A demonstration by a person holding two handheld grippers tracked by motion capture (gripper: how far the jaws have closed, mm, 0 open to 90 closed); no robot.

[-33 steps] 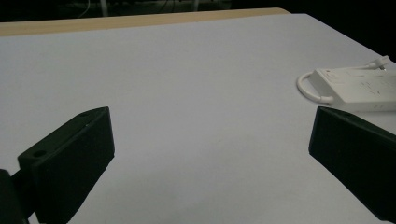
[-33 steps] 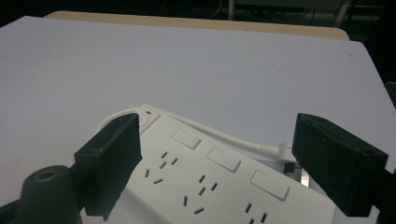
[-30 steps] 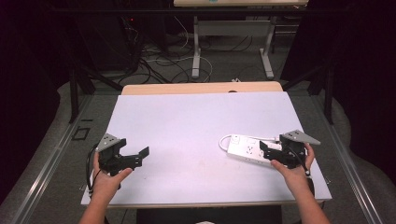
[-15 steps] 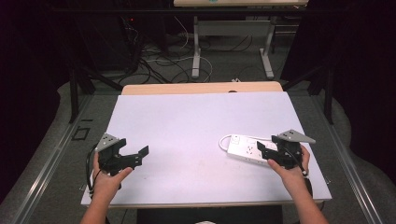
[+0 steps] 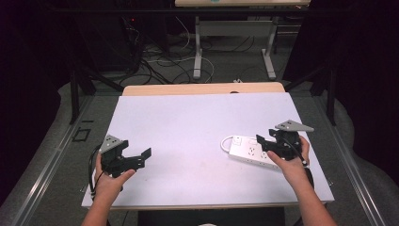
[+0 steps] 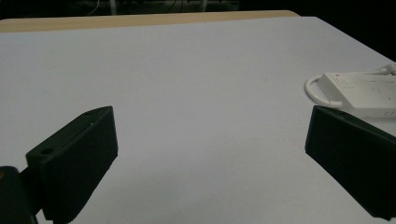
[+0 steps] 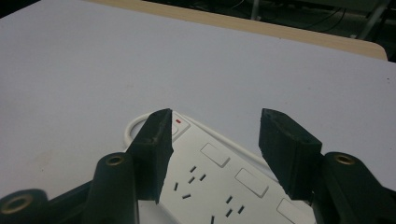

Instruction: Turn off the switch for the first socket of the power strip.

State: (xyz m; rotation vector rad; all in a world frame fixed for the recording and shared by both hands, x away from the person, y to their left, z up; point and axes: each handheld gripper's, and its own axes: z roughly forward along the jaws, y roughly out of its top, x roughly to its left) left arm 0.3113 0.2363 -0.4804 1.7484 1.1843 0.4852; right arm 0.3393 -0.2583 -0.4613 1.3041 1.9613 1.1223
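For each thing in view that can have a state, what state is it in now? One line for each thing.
Left hand-held gripper: open, jaws wide apart, holding nothing.
Right hand-held gripper: open, jaws on either side of the power strip, not closed on it.
Power strip: lying flat on the white table, sockets up, nothing plugged in, white cable looped at its end.

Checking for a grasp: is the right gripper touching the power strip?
Cannot tell. In the right gripper view the open right gripper straddles the power strip, but no clear contact or gap shows.
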